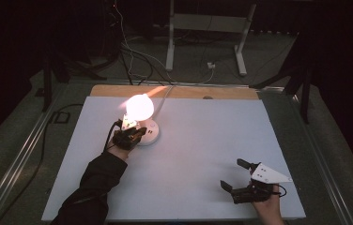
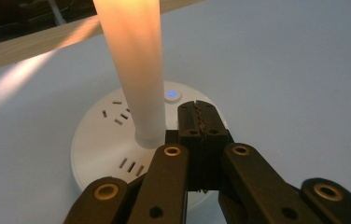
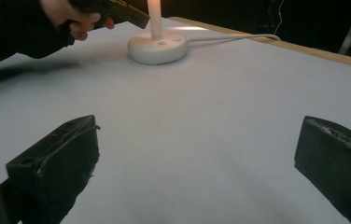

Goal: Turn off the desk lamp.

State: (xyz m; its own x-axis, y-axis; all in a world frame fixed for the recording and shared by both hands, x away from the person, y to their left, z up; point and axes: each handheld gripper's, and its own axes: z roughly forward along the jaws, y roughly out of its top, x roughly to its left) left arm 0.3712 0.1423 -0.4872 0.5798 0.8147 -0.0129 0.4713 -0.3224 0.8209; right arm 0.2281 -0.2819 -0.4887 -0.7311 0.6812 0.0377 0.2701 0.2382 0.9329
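White mat [image 1: 198,140] lies bare between the pressed-together left hand-held gripper [image 1: 134,134] at the lamp base [image 1: 150,132] and the spread right hand-held gripper [image 1: 233,174].

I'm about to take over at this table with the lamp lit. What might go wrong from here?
The left gripper, shut, sits on the round socket base right beside the glowing lamp; a sideways nudge might tip the lamp or slide the base. Its tips are near the lit blue button, so a slip may switch the power off.
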